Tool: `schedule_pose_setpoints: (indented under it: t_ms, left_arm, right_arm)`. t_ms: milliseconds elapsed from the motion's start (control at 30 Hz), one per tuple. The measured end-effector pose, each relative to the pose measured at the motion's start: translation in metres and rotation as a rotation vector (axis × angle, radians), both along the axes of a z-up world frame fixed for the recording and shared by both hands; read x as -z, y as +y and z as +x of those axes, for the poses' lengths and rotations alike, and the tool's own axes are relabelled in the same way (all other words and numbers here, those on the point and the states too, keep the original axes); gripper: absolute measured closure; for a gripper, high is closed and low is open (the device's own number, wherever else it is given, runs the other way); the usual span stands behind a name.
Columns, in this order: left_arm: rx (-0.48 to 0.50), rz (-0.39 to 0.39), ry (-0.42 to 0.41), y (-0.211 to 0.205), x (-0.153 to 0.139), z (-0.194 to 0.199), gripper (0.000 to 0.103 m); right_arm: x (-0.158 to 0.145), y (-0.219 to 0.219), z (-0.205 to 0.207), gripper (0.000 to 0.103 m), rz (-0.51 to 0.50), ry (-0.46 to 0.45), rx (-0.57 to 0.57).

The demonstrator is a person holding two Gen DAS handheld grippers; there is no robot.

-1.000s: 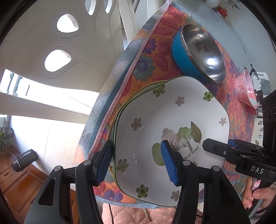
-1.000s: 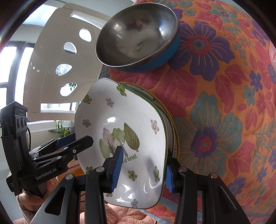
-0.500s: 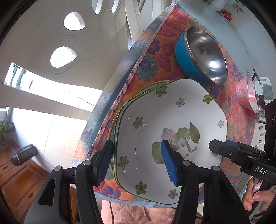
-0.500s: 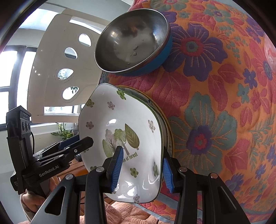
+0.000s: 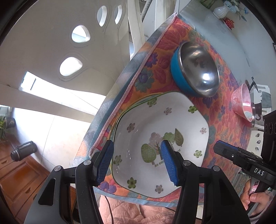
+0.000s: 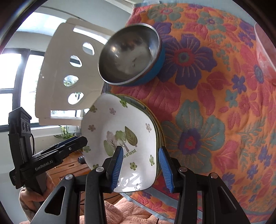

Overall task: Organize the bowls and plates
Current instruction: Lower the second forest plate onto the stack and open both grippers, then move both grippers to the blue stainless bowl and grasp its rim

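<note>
A white square plate (image 5: 146, 120) (image 6: 136, 118) with flowers and a tree print lies on top of a short stack of like plates at the near corner of the floral tablecloth (image 6: 207, 103). My left gripper (image 5: 137, 163) hangs open above the stack's left rim, its pads clear of the plate. Over the right rim my right gripper (image 6: 141, 166) is also open and touches nothing. Each gripper shows in the other's view, the left gripper (image 6: 69, 148) and the right gripper (image 5: 224, 151). Behind the stack sits a steel bowl (image 5: 198, 69) (image 6: 129, 53) with a blue outside.
A pink bowl (image 5: 243, 101) (image 6: 264, 50) stands further right on the cloth. A white chair back (image 5: 69, 51) (image 6: 69, 69) with oval holes stands just past the table's left edge. A white vase (image 5: 220, 12) is at the far end. The stack overhangs the near edge slightly.
Both grippers have lifted away from the plate stack, which looks smaller and lower in both views. The plates have stayed on the cloth. Jaw widths are the same.
</note>
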State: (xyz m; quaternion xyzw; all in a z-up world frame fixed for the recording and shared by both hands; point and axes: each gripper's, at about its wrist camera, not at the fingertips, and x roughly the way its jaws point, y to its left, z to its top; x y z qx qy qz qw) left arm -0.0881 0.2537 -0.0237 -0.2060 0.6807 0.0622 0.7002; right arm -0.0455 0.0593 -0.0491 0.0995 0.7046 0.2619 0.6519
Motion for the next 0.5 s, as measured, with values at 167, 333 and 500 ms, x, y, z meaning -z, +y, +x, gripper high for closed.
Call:
schedule_pose_setpoints:
  t_ms: [167,333,500]
  left_arm:
    - [0.002,0.028,-0.024,-0.003,-0.014,0.015,0.049]
    - [0.004,0.044,-0.042,-0.003,-0.023,0.036,0.049]
    - [0.019,0.048,-0.054,-0.008,-0.028,0.056,0.049]
  right_arm:
    - [-0.021,-0.009,0.012,0.061,0.032,-0.039,0.010]
    - [-0.039,-0.015,0.029,0.061,0.046,-0.094,0.002]
    - [-0.048,-0.017,0.047,0.061,0.040,-0.117,-0.006]
